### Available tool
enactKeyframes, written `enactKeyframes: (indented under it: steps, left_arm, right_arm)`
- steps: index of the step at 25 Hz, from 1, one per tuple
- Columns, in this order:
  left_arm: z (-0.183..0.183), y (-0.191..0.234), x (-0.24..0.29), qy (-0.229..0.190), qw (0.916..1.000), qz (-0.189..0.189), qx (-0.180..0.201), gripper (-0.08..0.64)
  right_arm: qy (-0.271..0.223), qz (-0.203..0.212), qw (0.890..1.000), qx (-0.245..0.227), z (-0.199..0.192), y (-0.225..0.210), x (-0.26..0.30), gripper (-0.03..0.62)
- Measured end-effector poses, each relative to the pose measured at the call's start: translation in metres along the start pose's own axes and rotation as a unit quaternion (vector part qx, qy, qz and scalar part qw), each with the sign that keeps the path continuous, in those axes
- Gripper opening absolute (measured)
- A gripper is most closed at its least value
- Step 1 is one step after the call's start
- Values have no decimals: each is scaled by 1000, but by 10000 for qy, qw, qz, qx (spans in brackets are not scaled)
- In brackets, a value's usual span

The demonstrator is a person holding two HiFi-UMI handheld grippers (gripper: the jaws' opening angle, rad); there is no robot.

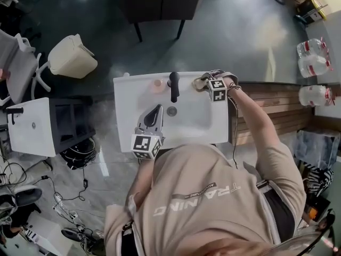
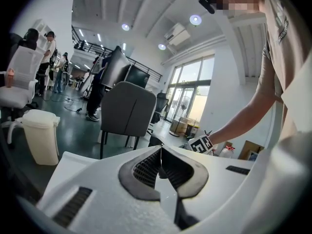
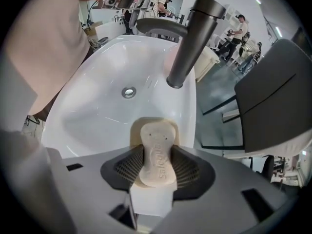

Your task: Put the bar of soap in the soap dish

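Observation:
A cream bar of soap [image 3: 157,152] stands on edge between the ribbed pads of my right gripper [image 3: 157,168], which is shut on it. Just under the soap a beige soap dish [image 3: 135,128] sits on the white sink's rim [image 3: 190,123]. In the head view the right gripper [image 1: 202,82] is at the sink's back right corner, right of the faucet. My left gripper [image 1: 155,110] hovers over the basin near its front, shut with nothing held; in its own view the left gripper [image 2: 161,154] points out across the room.
A dark faucet [image 3: 192,38] rises at the back of the sink [image 1: 128,116], with the drain [image 3: 128,92] in the basin and a pinkish thing [image 1: 157,83] left of the faucet. A wooden counter [image 1: 277,108] adjoins on the right. A chair [image 1: 160,1] and a bin [image 1: 72,56] stand beyond.

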State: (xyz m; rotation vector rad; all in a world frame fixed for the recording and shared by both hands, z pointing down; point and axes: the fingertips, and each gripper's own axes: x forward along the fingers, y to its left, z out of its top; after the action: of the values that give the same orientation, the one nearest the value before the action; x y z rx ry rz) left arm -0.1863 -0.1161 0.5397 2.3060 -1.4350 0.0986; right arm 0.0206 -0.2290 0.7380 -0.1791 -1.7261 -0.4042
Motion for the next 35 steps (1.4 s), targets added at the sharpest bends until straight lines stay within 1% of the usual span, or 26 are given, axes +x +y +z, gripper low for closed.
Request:
enactKeyframes:
  steps: [4, 6, 10, 13, 16, 18, 19, 21, 24, 26, 27, 28, 30, 31, 32, 33, 34, 35]
  left_arm:
    - [2, -1, -3, -9, 10000, -1, 33, 11]
    - [3, -2, -4, 0, 10000, -22, 70, 11]
    - [7, -9, -4, -17, 9999, -113, 127, 11]
    - [10, -17, -5, -3, 9996, -223, 193, 11]
    - [15, -23, -6, -22, 9990, -345, 293, 11]
    - [20, -28, -7, -47, 9985, -415, 367, 11]
    - [21, -31, -8, -61, 9982, -451, 390, 11]
    - [24, -35, -9, -82, 9977, -516, 439, 11]
    - [27, -39, -8, -74, 9967, -592, 549, 11]
    - [27, -42, -8, -43, 9963, -626, 592, 11]
    - [26, -44, -8, -22, 9961, -643, 604, 11]
    - [26, -45, -8, 0, 9958, -667, 621, 11]
    - [27, -48, -10, 30, 9949, -737, 682, 11]
    - [29, -49, -11, 31, 9944, -772, 718, 11]
    - [30, -51, -11, 23, 9940, -799, 752, 11]
    - [31, -54, -11, 5, 9936, -818, 779, 11]
    - [33, -56, -10, -20, 9933, -829, 801, 11]
    - [36, -58, -9, -47, 9931, -833, 823, 11]
  right_arm:
    - [132, -107, 9998, -108, -2, -1, 5, 166]
    - [109, -233, 9996, -113, -1, -4, 3, 166]
    - [-99, -532, 9984, 145, 3, -12, -16, 166]
    - [-306, -731, 9950, 609, 6, -10, -34, 166]
    - [-582, -968, 9863, 1206, 11, -6, -52, 158]
    - [-856, -1070, 9771, 1629, 19, 3, -67, 80]
    - [-1036, -1071, 9708, 1880, 24, 10, -76, 38]
    - [-1425, -1080, 9540, 2405, 35, 21, -95, 24]
    - [-1843, -1260, 9283, 2975, 47, 32, -117, 19]
    - [-2110, -1397, 9074, 3354, 51, 40, -129, 17]
    - [-2285, -1493, 8927, 3587, 54, 44, -137, 17]
    - [-2497, -1618, 8743, 3835, 57, 47, -146, 16]
    - [-2950, -1901, 8333, 4271, 67, 49, -167, 15]
    - [-3138, -2028, 8146, 4437, 70, 51, -177, 15]
    - [-3303, -2137, 7982, 4561, 72, 52, -187, 15]
    - [-3460, -2222, 7841, 4649, 73, 53, -197, 15]
    - [-3599, -2279, 7730, 4701, 73, 55, -206, 15]
    - [-3703, -2305, 7664, 4716, 74, 57, -214, 15]
